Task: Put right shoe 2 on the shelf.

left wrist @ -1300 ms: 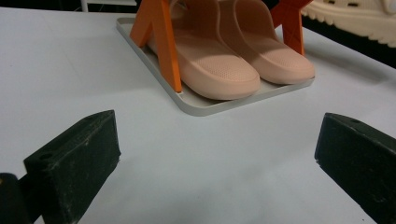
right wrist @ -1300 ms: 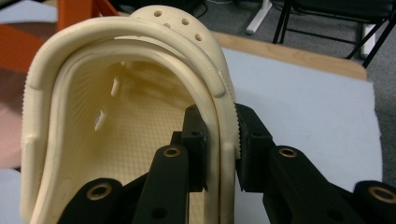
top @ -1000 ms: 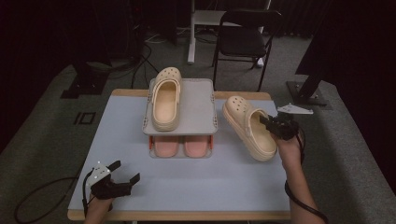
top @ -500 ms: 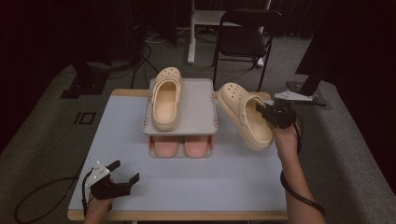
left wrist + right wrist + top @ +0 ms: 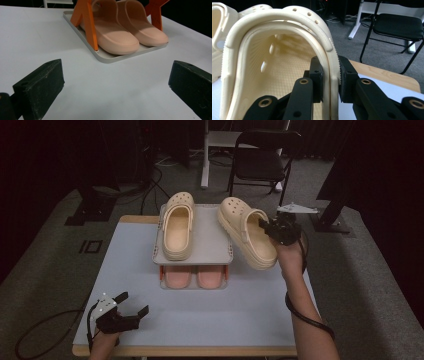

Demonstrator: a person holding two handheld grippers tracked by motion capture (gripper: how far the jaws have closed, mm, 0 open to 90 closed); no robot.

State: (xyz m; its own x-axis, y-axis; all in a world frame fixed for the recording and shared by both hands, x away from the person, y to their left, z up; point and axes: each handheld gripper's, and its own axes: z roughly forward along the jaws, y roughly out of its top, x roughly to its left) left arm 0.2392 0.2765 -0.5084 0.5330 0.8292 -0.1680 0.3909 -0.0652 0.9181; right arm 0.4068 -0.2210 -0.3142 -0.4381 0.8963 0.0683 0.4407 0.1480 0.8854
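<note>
Cream foam is pinched between the jaws of the right gripper (image 5: 270, 227): they are closed on the side wall of a cream clog (image 5: 247, 239), one jaw inside the shoe's opening and one outside, as the right gripper view shows close up (image 5: 329, 80). The held clog (image 5: 274, 65) hangs tilted just beside the right edge of the grey two-tier rack (image 5: 220, 247), its toe reaching toward the rack's upper shelf and its heel end lower, above the white table (image 5: 250, 320).

Taking the rack as the landmark, the left gripper (image 5: 131, 309) rests on the table well in front of it and toward its left corner, jaws spread wide with nothing between them. Its own view shows both black jaws (image 5: 115, 82) far apart, with bare table between them and the rack's lower tray (image 5: 110, 59) beyond.

Counted: two cream clogs, one held and a second clog (image 5: 178, 225) lying flat on the left half of the upper shelf; two pink slides (image 5: 195, 276) side by side on the lower shelf, between orange supports (image 5: 86, 22); two grippers. Behind the rack, off the table, stands one black folding chair (image 5: 262, 157).
</note>
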